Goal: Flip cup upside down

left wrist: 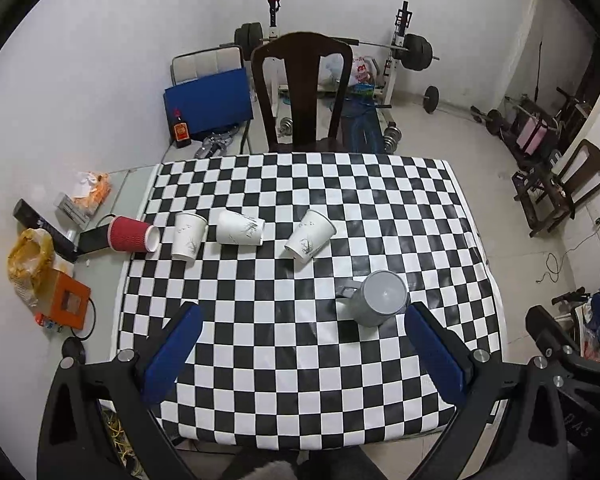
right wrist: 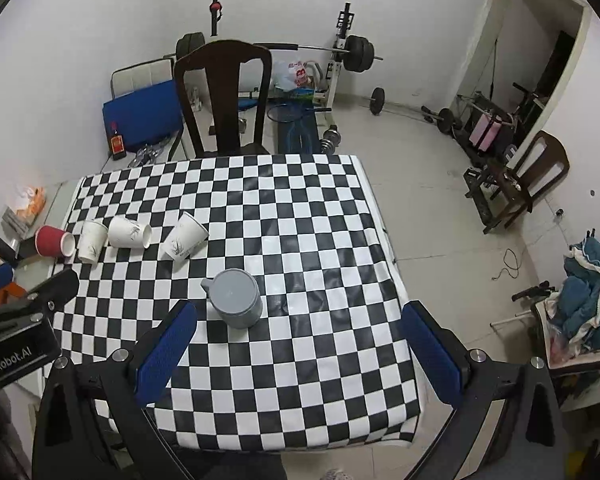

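A grey mug [left wrist: 380, 298] with a handle stands upside down on the checkered table [left wrist: 300, 392], its flat base up; it also shows in the right wrist view [right wrist: 236, 298]. My left gripper [left wrist: 302, 356] is open and empty, held above the table's near edge, with the mug just ahead of its right finger [left wrist: 434, 354]. My right gripper [right wrist: 298, 354] is open and empty, with the mug ahead of its left finger [right wrist: 166, 354]. Three white paper cups [left wrist: 236, 227] and a red paper cup [left wrist: 134, 234] sit at the left.
A dark wooden chair [left wrist: 302, 88] stands at the table's far side. A side surface left of the table holds an orange box [left wrist: 66, 300], a yellow bag [left wrist: 28, 256] and a black box. Weights and a barbell rack [left wrist: 404, 52] stand behind.
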Motion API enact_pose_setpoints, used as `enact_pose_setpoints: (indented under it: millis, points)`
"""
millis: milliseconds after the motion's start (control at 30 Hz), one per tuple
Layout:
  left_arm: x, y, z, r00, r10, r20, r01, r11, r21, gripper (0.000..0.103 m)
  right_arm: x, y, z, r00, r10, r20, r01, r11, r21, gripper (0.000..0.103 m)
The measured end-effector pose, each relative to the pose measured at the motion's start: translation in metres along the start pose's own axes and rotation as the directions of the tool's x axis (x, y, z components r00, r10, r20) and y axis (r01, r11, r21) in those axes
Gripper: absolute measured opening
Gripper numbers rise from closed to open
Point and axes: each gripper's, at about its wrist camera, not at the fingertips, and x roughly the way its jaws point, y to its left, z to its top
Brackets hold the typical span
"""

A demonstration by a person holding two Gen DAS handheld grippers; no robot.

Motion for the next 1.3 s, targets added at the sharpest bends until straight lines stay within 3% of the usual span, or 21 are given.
enact_pose_setpoints:
  millis: [500,1300]
  points:
    - [-0.041,0.007,-0.001,1.000,0.017,-0.013,-0.017,1.000,-0.009,0.103,-0.061,-0.009,0.008,1.000,0.009,0.004,-0.009,1.000,0.012,0.103]
    - [-0.056,0.001,-0.012,0.999,0.023,-0.044,-0.024,1.000,-0.017,0.103,-0.062,-0.010,0.012,1.000,0.006,-0.029,-0.006,1.000,0.009,0.103]
